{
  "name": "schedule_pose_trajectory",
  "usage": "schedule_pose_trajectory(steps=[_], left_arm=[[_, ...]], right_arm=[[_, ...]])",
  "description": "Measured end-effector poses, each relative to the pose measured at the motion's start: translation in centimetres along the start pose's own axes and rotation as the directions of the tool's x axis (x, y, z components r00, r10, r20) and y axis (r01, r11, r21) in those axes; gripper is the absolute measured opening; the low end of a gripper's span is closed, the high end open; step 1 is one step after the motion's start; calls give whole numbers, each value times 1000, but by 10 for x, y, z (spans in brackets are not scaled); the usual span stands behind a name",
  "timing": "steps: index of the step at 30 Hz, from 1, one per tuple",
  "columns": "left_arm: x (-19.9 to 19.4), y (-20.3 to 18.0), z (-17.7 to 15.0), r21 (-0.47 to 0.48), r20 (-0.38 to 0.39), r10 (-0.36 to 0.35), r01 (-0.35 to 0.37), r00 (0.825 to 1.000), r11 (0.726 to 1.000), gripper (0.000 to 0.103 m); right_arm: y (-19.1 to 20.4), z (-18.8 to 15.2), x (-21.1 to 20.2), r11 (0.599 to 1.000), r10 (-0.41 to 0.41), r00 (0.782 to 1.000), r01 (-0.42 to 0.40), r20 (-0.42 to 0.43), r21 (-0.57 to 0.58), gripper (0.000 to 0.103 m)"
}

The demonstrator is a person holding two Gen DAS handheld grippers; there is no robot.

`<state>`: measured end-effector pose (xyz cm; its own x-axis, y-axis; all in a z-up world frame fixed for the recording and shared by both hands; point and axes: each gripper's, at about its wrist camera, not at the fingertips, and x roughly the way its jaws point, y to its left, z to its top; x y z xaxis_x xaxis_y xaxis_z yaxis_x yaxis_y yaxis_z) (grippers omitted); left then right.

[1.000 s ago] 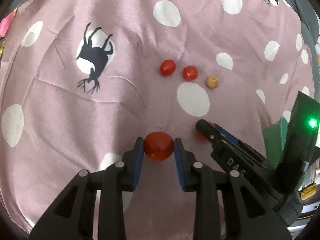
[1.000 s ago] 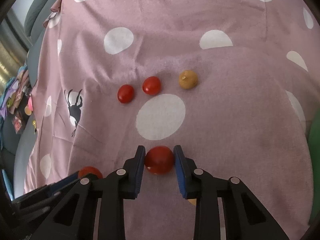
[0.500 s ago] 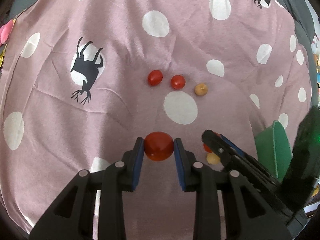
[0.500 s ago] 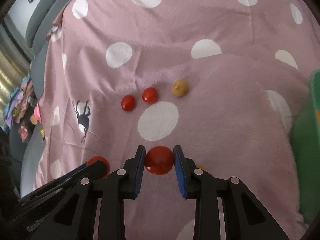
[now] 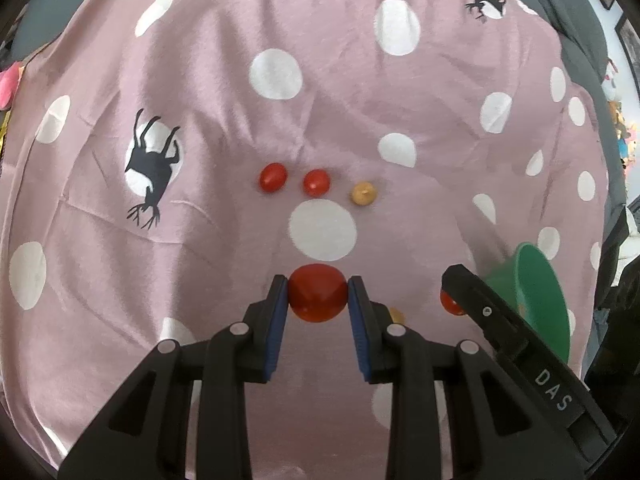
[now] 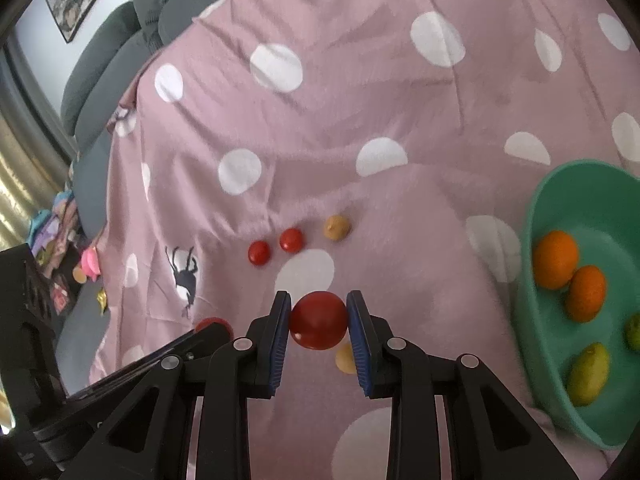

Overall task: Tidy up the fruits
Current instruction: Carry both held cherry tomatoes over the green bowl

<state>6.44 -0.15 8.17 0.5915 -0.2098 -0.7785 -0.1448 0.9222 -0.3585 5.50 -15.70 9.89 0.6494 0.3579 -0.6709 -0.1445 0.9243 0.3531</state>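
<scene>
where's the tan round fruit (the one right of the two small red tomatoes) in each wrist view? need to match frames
Left wrist: the tan round fruit lies on the pink cloth just above centre, at the right end of the row.
Right wrist: the same fruit sits at centre, up and right of the tomato pair.
Shared landmark: the big white dot just below that row, between it and the gripped tomato.

Left gripper (image 5: 318, 300): matte black plastic, two angular fingers with triangular cut-outs, blue ribbed pads (image 5: 279, 322) on inner faces, silver round screw heads along finger links. Right gripper (image 6: 319, 320): same black build, same blue ribbed pads (image 6: 280, 340), same silver screws. In left wrist view, right gripper's side bears white letters "DAS".
</scene>
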Motion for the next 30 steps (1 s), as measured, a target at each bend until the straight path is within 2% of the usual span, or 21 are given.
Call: schedule_pose_trajectory(steps=[8, 18, 30], left_arm=[[-10, -22, 0, 42, 34, -36, 34, 999, 999, 30], [-12, -52, -3, 96, 38, -89, 85, 995, 992, 30], [-6, -95, -11, 190, 8, -151, 147, 988, 971, 30]], right_arm=[[-7, 2, -23, 1000, -15, 998, 14, 56, 17, 31], [-19, 6, -56, 998, -47, 989, 41, 139, 50, 31], [-48, 9, -86, 984, -152, 968, 129, 201, 123, 31]])
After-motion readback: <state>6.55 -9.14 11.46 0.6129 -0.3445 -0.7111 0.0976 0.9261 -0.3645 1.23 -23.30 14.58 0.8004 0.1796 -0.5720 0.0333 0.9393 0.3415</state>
